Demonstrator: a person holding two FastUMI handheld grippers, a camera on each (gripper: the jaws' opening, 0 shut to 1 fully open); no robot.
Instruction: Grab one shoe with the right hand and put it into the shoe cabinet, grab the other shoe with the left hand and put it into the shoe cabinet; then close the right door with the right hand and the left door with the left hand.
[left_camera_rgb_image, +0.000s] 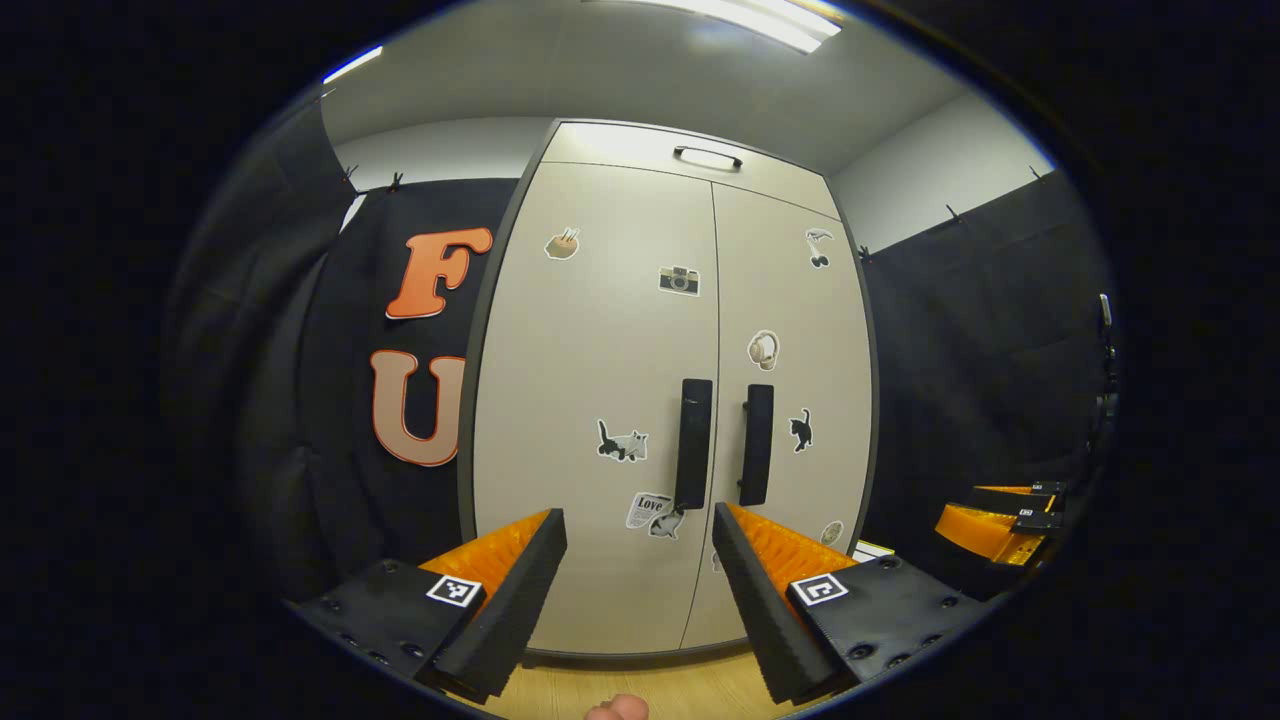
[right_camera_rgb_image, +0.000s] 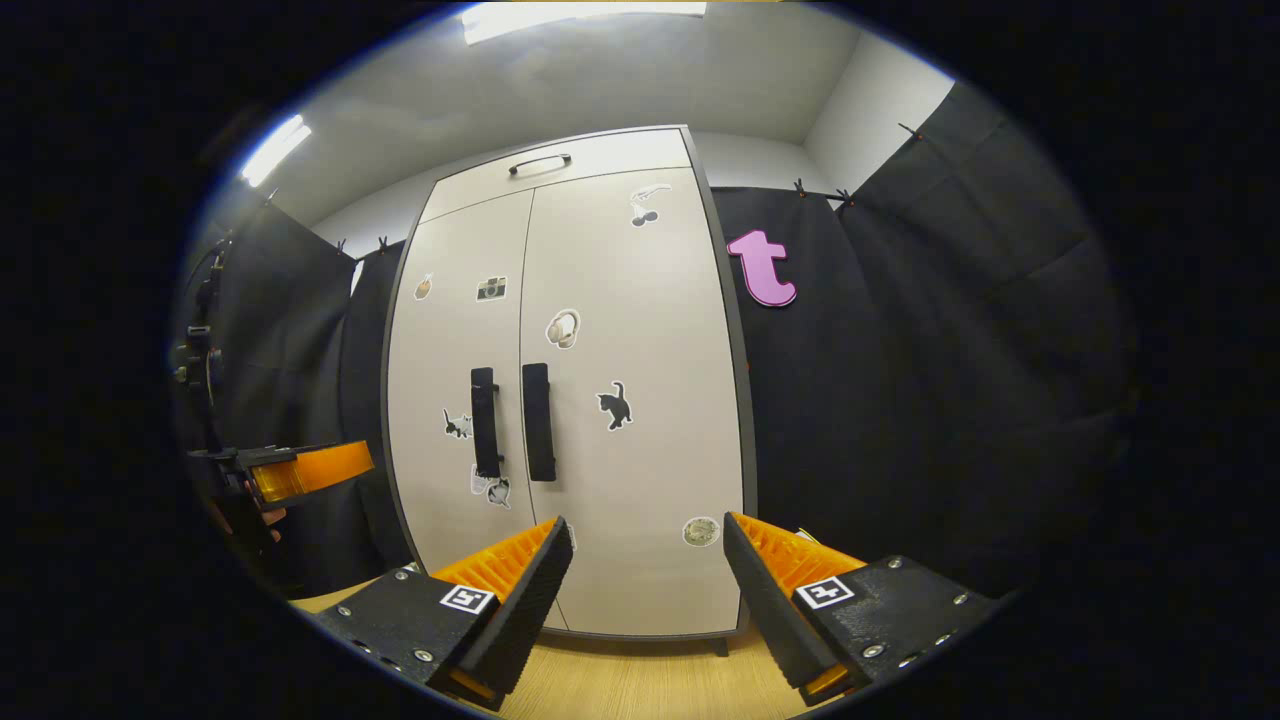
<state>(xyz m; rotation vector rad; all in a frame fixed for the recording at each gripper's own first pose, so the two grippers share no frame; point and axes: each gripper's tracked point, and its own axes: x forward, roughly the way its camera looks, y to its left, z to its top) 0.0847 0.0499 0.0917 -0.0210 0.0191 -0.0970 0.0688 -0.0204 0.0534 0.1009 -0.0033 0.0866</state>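
Beige, sticker-covered shoe cabinet (left_camera_rgb_image: 600, 400) stands with both doors closed; both grippers' fingers spread.

One shoe cabinet (left_camera_rgb_image: 640, 400), both doors shut. On it: 2 doors, left door (left_camera_rgb_image: 600, 400) and right door (left_camera_rgb_image: 790, 400) either side of the centre seam, plus 1 top panel above them. 3 handles: 2 vertical ones (left_camera_rgb_image: 694, 443) at the seam, 1 horizontal handle (left_camera_rgb_image: 707, 156) on the top panel. Approx. 8 stickers across the door fronts, incl. 2 cat stickers (left_camera_rgb_image: 800, 429). 2 grippers in front of the cabinet: left gripper (left_camera_rgb_image: 640, 590), right gripper (right_camera_rgb_image: 645, 590).
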